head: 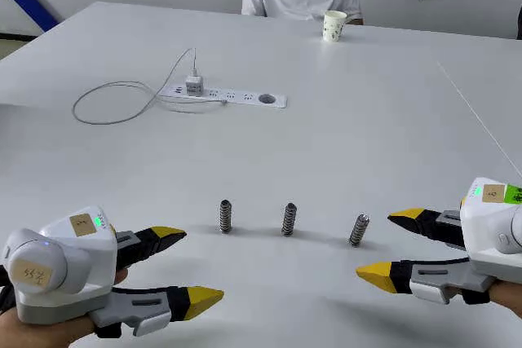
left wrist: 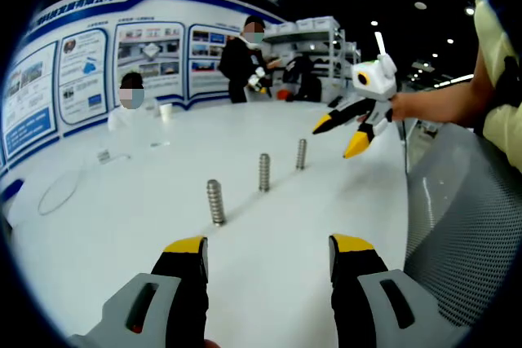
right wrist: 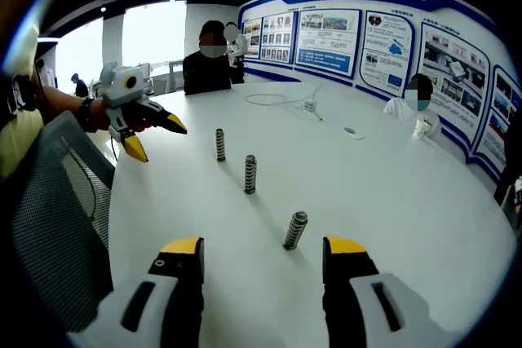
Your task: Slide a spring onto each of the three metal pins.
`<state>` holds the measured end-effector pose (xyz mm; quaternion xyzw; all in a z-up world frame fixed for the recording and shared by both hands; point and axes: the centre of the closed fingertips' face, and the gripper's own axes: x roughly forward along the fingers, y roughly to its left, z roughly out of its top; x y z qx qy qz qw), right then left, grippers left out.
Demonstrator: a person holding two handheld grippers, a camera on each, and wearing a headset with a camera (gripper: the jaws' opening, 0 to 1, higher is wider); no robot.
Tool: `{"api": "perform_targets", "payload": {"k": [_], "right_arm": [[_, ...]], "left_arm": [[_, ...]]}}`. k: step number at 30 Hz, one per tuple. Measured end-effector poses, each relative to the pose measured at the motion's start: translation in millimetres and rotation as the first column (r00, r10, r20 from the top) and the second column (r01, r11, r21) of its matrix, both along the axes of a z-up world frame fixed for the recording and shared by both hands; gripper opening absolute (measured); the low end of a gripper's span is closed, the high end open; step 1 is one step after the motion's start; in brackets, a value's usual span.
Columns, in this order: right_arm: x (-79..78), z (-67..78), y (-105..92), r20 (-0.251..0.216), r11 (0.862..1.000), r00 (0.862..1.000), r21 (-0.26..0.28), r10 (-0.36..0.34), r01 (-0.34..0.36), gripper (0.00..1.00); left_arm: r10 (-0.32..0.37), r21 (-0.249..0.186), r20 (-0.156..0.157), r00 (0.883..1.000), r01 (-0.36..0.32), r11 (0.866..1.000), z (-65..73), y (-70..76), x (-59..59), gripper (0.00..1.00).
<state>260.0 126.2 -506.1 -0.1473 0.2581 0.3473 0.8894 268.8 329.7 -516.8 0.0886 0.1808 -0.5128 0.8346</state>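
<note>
Both pairs of fingers are spread wide and hold nothing, low over the smooth white worktop [head: 367,136]. The left gripper [head: 200,265], white-bodied with black fingers [left wrist: 186,262] capped in yellow wedges, faces the right gripper [head: 375,244] across bare surface.

Between the two sets of fingertips stands a row of three grey coiled metal springs. The left spring [head: 226,216] is just ahead of the left fingers and the middle spring [head: 289,218] sits about midway between both pairs. The right spring [head: 360,229] is nearest the right fingers and leans a touch. All three are narrow and ribbed, set apart from one another with open worktop all round. Any pins inside are hidden by the coils.

In the left gripper view the worktop's curved edge runs to the right of the fingers, with a grey mesh chair [left wrist: 457,226] beyond it. Far past the fingertips lie a flat white power strip [head: 224,96] with a looped cable [head: 106,103] and a paper cup [head: 333,26].
</note>
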Motion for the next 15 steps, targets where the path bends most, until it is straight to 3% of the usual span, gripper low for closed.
{"api": "perform_targets", "payload": {"k": [15], "right_arm": [[-6.9, -0.3, -3.9, 0.013, 1.0, 1.0, 0.022, -0.014, 0.014, 0.62]], "left_arm": [[0.006, -0.004, -0.007, 1.0, -0.006, 1.0, -2.7, 0.8, -1.2, 0.61]]}}
